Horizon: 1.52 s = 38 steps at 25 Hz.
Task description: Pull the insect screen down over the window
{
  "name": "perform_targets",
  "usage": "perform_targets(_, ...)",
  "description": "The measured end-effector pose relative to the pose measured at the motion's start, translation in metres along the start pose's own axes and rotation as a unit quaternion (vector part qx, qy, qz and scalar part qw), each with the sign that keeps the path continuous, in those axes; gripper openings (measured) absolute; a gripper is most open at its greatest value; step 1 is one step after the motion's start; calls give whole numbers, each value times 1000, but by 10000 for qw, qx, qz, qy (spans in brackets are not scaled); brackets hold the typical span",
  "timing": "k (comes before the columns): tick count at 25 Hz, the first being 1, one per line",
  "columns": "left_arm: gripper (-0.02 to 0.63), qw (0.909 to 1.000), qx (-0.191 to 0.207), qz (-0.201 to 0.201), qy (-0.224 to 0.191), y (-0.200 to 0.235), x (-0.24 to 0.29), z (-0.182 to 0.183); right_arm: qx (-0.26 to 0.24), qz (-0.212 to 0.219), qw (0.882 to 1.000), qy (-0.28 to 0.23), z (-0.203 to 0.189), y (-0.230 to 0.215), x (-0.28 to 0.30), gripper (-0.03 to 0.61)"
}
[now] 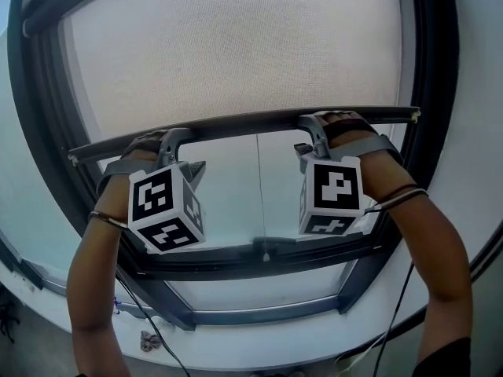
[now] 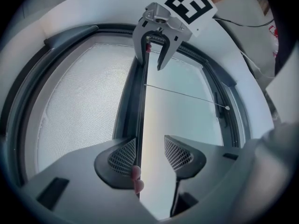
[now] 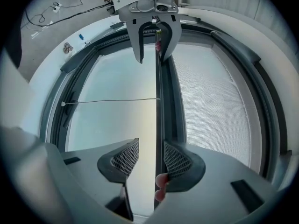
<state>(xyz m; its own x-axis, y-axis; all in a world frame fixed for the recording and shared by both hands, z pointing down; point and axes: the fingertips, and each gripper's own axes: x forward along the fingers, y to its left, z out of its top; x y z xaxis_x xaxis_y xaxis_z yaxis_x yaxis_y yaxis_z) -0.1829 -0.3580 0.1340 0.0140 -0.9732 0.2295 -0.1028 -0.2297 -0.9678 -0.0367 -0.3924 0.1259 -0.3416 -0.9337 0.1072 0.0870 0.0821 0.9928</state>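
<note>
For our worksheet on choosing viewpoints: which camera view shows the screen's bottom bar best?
The head view: the bar shows end to end, with the left gripper and right gripper at it. Each gripper view looks along the bar, so it appears only as a narrow dark strip between that gripper's open jaws.

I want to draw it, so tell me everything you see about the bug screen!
The insect screen is pale, fine mesh, pulled partway down the window. A dark, thin bar edges its bottom. That bar runs between the parted jaws of the left gripper and right gripper. A thin cord hangs from its middle.
</note>
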Motion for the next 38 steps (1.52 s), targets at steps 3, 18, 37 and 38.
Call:
perform_targets(3,193,10000,37,-67,-6,1,-1,0,-1,85,10000,-17,1,-1,0,164)
perform_targets(18,161,9999,69,-142,-30,3,-3,1,128,450,9989,-15,1,0,-4,164)
perform_targets(37,162,9917,432,889,818,8,7,-6,-157,-47,9997,157,-1,-1,2,164)
perform_targets(38,161,9939,361,708,765,6,7,-5,-159,-14,9998,148,-2,1,1,164)
